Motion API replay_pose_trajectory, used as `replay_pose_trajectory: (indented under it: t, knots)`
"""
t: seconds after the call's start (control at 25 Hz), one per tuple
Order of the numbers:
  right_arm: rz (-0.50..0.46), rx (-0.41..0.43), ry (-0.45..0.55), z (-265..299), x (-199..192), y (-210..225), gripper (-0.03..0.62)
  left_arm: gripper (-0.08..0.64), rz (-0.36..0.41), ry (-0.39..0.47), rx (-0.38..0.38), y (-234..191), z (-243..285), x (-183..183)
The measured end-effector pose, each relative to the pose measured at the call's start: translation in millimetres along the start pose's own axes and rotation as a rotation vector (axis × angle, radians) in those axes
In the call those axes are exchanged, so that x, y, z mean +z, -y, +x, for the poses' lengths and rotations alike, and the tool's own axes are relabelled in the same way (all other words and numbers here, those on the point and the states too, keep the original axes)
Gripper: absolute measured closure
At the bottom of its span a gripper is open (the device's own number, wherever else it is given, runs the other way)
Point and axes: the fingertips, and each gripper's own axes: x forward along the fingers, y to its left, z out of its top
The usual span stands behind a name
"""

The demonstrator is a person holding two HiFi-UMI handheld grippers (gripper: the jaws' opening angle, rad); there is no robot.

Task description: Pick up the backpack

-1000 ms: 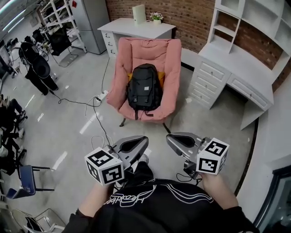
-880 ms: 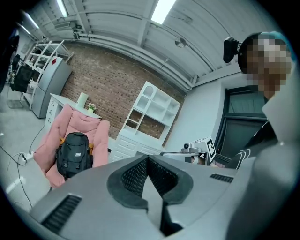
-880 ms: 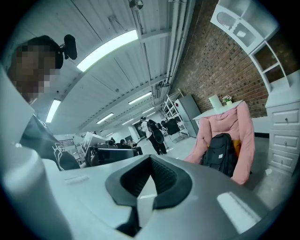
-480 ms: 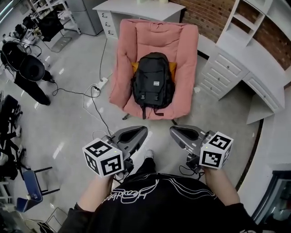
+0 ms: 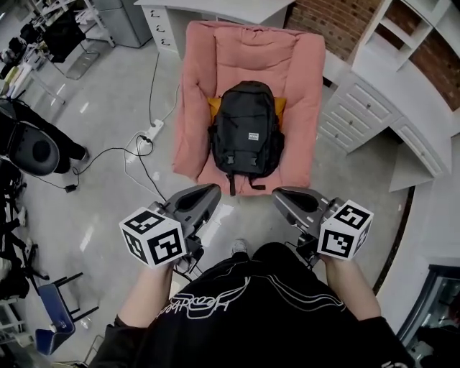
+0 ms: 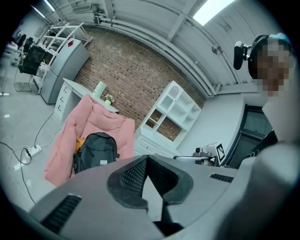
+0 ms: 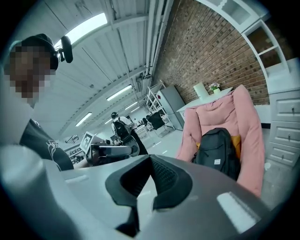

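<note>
A black backpack stands upright on the seat of a pink padded chair, with an orange cushion behind it. The backpack also shows left of centre in the left gripper view, and the backpack sits right of centre in the right gripper view. My left gripper is shut and empty, short of the chair's front edge on the left. My right gripper is shut and empty too, short of the chair's front on the right. Neither touches the backpack.
A white desk with drawers and shelves stands right of the chair. Another white desk is behind it by the brick wall. A power strip and cables lie on the floor at left. A person stands far left.
Both grippers have come forward and lower toward the chair, still shut. The chair and backpack now sit closer and larger in the head view.
</note>
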Motion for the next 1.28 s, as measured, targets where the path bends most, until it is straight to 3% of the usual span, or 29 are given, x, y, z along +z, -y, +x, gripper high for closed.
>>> replay_pose_trajectory:
  t: [0.4, 0.92, 1.0, 1.12, 1.28]
  knots:
    - [0.062, -0.055, -0.006, 21, 2, 52, 0.586, 0.557, -0.067, -0.056, 0.007, -41, 32, -2]
    - [0.145, -0.084, -0.083, 73, 22, 172, 0.584, 0.539, -0.145, -0.14, 0.114, -137, 116, 19]
    - [0.155, -0.093, -0.097, 82, 27, 192, 0.52, 0.531, -0.16, -0.153, 0.123, -151, 132, 23]
    - [0.157, -0.126, -0.113, 94, 33, 221, 0.52, 0.497, -0.177, -0.196, 0.141, -173, 151, 21]
    - [0.176, -0.15, -0.157, 110, 31, 257, 0.474, 0.459, -0.207, -0.225, 0.164, -205, 170, 20]
